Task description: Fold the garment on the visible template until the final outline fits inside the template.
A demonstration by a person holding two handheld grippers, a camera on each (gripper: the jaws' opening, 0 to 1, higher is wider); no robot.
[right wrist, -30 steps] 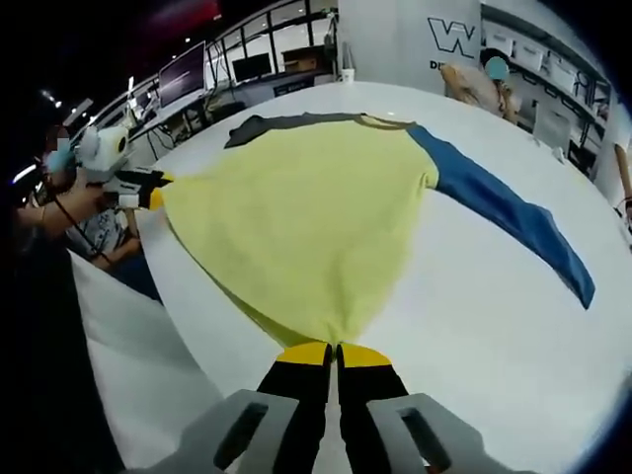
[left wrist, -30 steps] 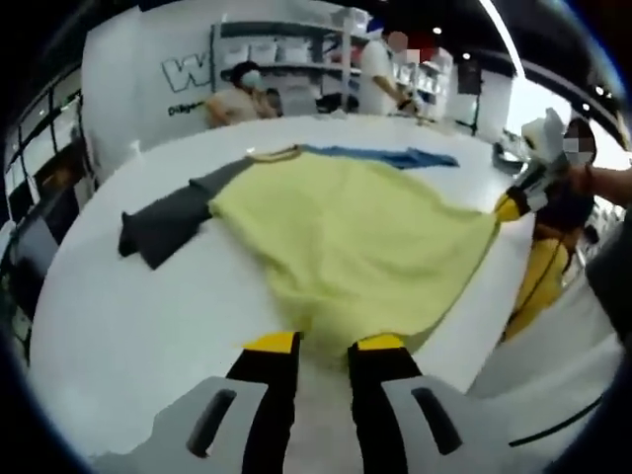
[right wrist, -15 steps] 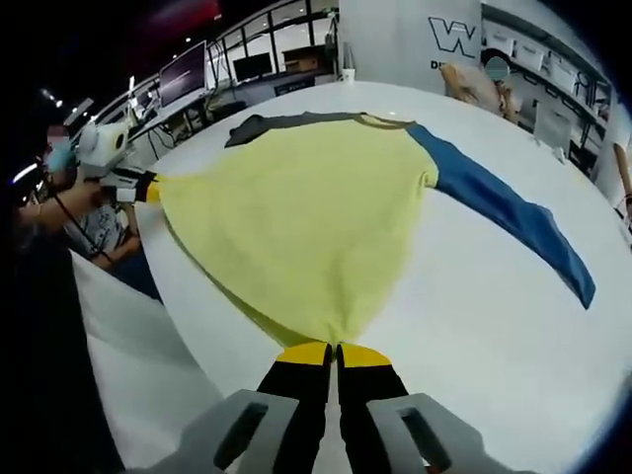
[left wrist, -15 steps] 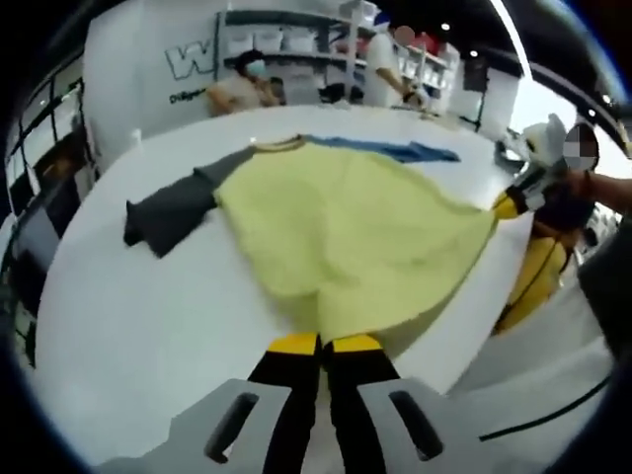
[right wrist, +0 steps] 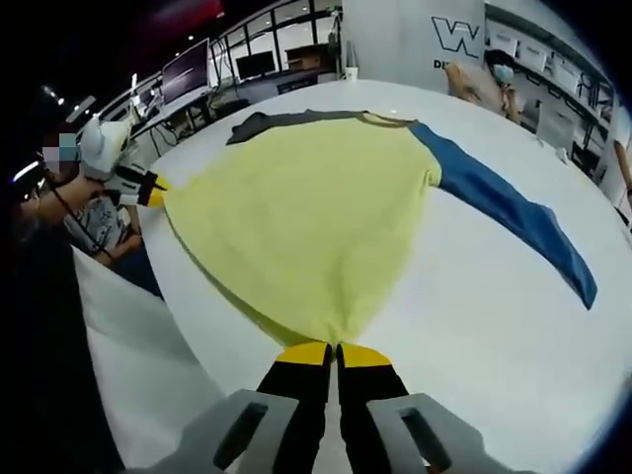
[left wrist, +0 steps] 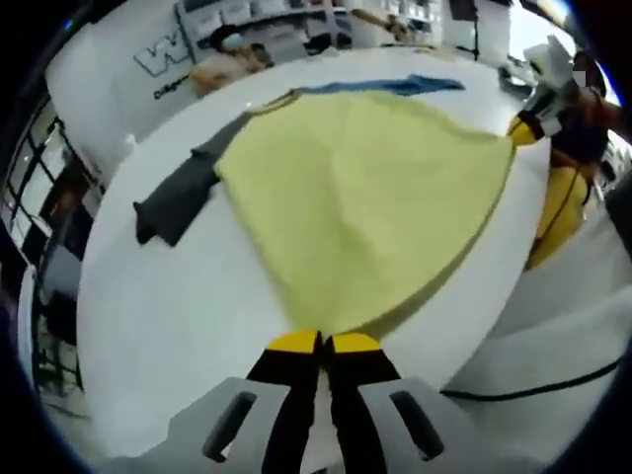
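Garment: yellow-bodied shirt [left wrist: 360, 188] lies flat on the white bench [left wrist: 168, 316], collar end far from the person, hem end at the near edge.
Dark sleeve: grey sleeve [left wrist: 178, 193] stretches out to the left of the body in the left gripper view, resting flat on the bench.
Left gripper: left gripper [left wrist: 324, 343] has its yellow-tipped fingers clenched on one corner of the hem; in the right gripper view it appears at the far left [right wrist: 153, 191], holding that corner out.
Hem: pulled taut between the two grips, probably to square up the lower edge before a fold.
Right gripper: right gripper [right wrist: 334, 353] has its fingers pinched together on the other hem corner, where the cloth gathers to a point; in the left gripper view it sits at the upper right [left wrist: 521, 128].
Blue sleeve: blue sleeve [right wrist: 509, 212] runs off to the right in the right gripper view, lying smooth and well apart from both grippers.
Template: I cannot make out any marked outline on the bench.
Progress: judging by the spread shirt, no fold is made yet.
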